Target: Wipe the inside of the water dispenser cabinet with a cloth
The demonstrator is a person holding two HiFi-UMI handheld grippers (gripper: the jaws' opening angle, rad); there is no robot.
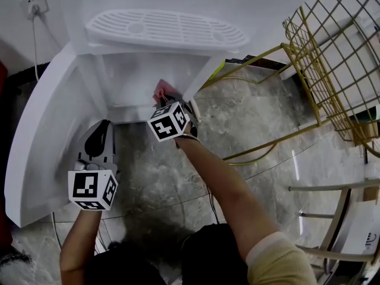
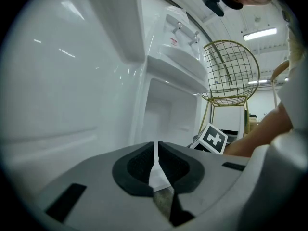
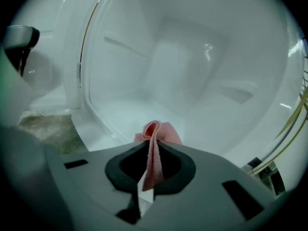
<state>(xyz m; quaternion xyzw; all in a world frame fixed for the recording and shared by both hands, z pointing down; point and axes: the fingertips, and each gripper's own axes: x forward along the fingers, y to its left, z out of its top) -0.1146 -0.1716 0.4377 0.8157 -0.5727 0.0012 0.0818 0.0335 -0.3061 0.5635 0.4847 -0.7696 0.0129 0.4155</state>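
Observation:
The white water dispenser's cabinet [image 1: 139,79] stands open below the drip tray [image 1: 166,28], its door [image 1: 47,129] swung out to the left. My right gripper [image 1: 163,100] reaches into the cabinet mouth, shut on a pink cloth [image 1: 159,91]. In the right gripper view the cloth [image 3: 155,134] is pinched upright between the pads of that gripper [image 3: 153,150], just above the cabinet floor [image 3: 125,114]. My left gripper [image 1: 102,129] hovers low beside the door's inner face, shut with nothing in it. The left gripper view shows this gripper [image 2: 156,150] facing the cabinet [image 2: 168,114].
A gold wire chair [image 1: 332,58] stands close on the right of the dispenser, also in the left gripper view [image 2: 231,71]. A wall socket [image 1: 34,3] with a cable sits at the far left. Another chair frame [image 1: 338,218] is at the near right. The floor [image 1: 249,129] is grey marbled stone.

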